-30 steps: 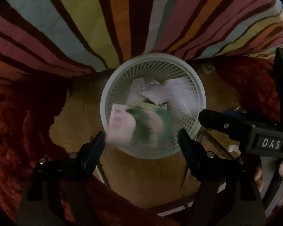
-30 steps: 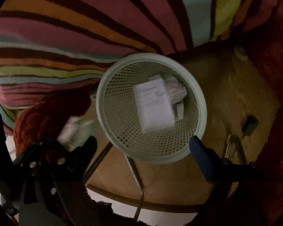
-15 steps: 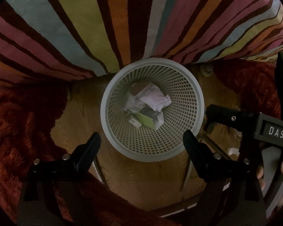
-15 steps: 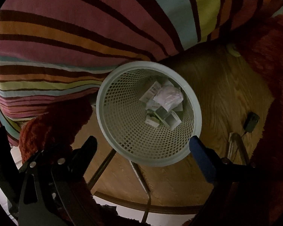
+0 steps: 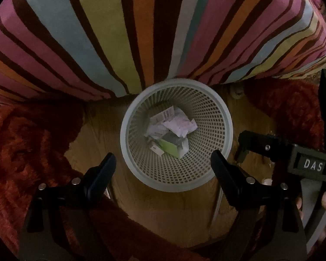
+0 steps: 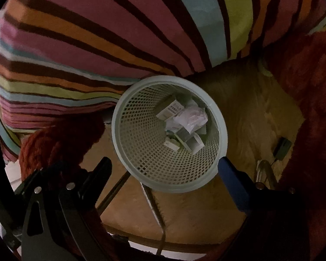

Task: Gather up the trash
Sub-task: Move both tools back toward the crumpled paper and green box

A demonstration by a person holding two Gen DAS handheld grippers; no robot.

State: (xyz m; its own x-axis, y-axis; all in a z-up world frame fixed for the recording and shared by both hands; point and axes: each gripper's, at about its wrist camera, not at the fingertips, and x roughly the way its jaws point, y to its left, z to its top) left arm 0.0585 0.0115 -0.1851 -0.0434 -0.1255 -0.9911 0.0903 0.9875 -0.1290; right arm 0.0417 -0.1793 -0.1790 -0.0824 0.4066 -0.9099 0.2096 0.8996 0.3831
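Dim room, wood-grain floor [image 5: 167,208] lit warm brown. Landmark: pale mesh wastebasket [image 5: 225,128] standing on that floor. Trash [image 5: 173,130] lies at basket bottom: crumpled white paper, small printed cartons, one green-faced box, all inside the mesh wall. Striped bedcover [image 5: 119,32] (pink, orange, blue, yellow, dark brown bands) hangs just behind basket, edge touching or nearly touching the rim; cannot tell which. Red shaggy rug [image 5: 28,152] left of basket, more red pile right of it. Thin metal rods cross the floor in front of basket. Small dark object [image 6: 281,148] on floor right of basket, too dim to identify.

Left gripper [image 5: 163,163] above basket, jaws spread wide, nothing between them. Right gripper [image 6: 165,167] also over basket's near rim, jaws wide apart, empty; its body, marked DAS, shows right of basket in left wrist view.
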